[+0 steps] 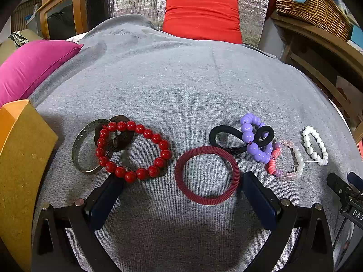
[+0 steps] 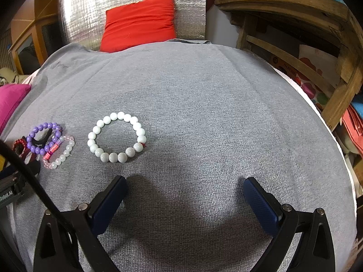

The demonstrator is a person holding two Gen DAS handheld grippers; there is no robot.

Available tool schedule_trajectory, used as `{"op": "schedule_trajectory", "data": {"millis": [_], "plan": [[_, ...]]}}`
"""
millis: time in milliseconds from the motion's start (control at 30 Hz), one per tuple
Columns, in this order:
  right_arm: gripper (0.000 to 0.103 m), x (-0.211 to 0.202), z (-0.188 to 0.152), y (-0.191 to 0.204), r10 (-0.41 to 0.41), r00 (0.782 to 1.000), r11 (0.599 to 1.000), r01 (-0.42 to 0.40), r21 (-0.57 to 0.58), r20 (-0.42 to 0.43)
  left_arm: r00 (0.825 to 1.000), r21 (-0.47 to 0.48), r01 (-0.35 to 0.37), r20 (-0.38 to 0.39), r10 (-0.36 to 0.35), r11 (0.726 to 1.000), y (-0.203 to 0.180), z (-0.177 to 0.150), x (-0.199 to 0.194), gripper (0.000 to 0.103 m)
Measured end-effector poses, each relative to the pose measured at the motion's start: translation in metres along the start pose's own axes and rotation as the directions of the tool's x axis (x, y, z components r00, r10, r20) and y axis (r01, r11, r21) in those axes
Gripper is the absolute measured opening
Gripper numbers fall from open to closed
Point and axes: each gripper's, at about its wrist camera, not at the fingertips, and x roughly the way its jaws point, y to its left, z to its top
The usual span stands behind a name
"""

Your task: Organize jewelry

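Jewelry lies spread in a loose row across the grey cloth [image 1: 181,79], none of it sorted yet, and an orange box [image 1: 20,158] at the left edge of the left wrist view looks like the likely place for it. The left gripper [image 1: 181,181] has its jaws wide apart and empty, low over the cloth; the dark red hair band [image 1: 233,170] lies between the fingertips at lower centre, its right edge just beside the right pad. That band should be soft and light and will fold when pinched, so a nip across one side of the ring ought to hold. To its left the red bead bracelet [image 1: 163,145] overlaps a metal bangle [image 1: 77,151] and a brown hair tie [image 1: 122,140]; round glossy beads are slippery, so closing over the strand between beads seems safer, and lifting it may drag its neighbours. The bangle is stiff and thin, best taken across its wall. At right, a purple bead bracelet [image 1: 247,133] is tangled with a black hair tie [image 1: 215,136], touching a pink bead bracelet [image 1: 297,158]. The right gripper [image 2: 185,188] is also spread wide and holding nothing, with the white bead bracelet [image 2: 109,117] lying alone on the cloth up and to the left of its left fingertip
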Motion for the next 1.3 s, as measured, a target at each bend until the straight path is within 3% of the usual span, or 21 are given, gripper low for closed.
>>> {"op": "schedule_trajectory", "data": {"millis": [133, 233, 267, 333, 433, 533, 633, 833, 1000, 1133, 1300], "plan": [[0.103, -0.003, -0.004, 0.005, -0.031, 1.0, 0.999, 0.031, 0.024, -0.004, 1.0, -0.004, -0.029, -0.007, 0.029, 1.0, -0.005, 0.001, -0.002, 0.103], [0.103, -0.02, -0.012, 0.007, -0.024, 0.998, 0.999, 0.026, 0.032, -0.052, 0.998, -0.022, -0.013, -0.06, 0.012, 1.0, -0.006, -0.003, -0.017, 0.103], [0.103, -0.024, -0.014, 0.007, -0.009, 0.998, 0.999, 0.011, 0.036, -0.064, 0.998, -0.01, -0.038, -0.055, 0.038, 0.999, -0.01, -0.005, -0.026, 0.102], [0.103, -0.032, -0.016, 0.003, 0.019, 0.994, 0.999, -0.015, 0.038, -0.105, 0.995, 0.04, -0.101, 0.025, 0.1, 0.994, -0.023, -0.009, -0.056, 0.101], [0.103, -0.051, -0.026, 0.002, 0.025, 0.988, 0.999, -0.021, 0.032, -0.155, 0.981, 0.099, -0.138, 0.152, 0.122, 0.985, -0.036, -0.011, -0.113, 0.101], [0.103, -0.094, -0.034, 0.002, 0.048, 0.996, 0.998, -0.045, 0.035, -0.08, 0.955, 0.077, -0.167, 0.261, 0.141, 0.983, -0.034, -0.019, -0.167, 0.101], [0.103, -0.151, -0.041, 0.003, 0.069, 0.997, 0.997, -0.07, 0.017, 0.037, 0.94, 0.052, -0.168, 0.308, 0.145, 0.984, -0.027, -0.025, -0.2, 0.101], [0.103, -0.226, -0.048, 0.006, 0.14, 0.971, 0.989, -0.147, 0.018, 0.196, 0.914, 0.026, -0.184, 0.372, 0.161, 0.983, -0.007, -0.029, -0.235, 0.101], [0.103, -0.231, -0.036, 0.019, 0.16, 0.952, 0.987, -0.163, -0.012, 0.26, 0.905, 0.004, -0.198, 0.385, 0.182, 0.98, 0.003, -0.031, -0.236, 0.101], [0.103, -0.223, -0.031, 0.034, 0.18, 0.949, 0.984, -0.179, -0.027, 0.258, 0.918, -0.005, -0.184, 0.355, 0.174, 0.983, 0.009, -0.028, -0.225, 0.101], [0.103, -0.224, -0.034, 0.042, 0.202, 0.942, 0.979, -0.199, -0.039, 0.267, 0.922, -0.001, -0.185, 0.346, 0.174, 0.983, 0.011, -0.028, -0.216, 0.101]]}}
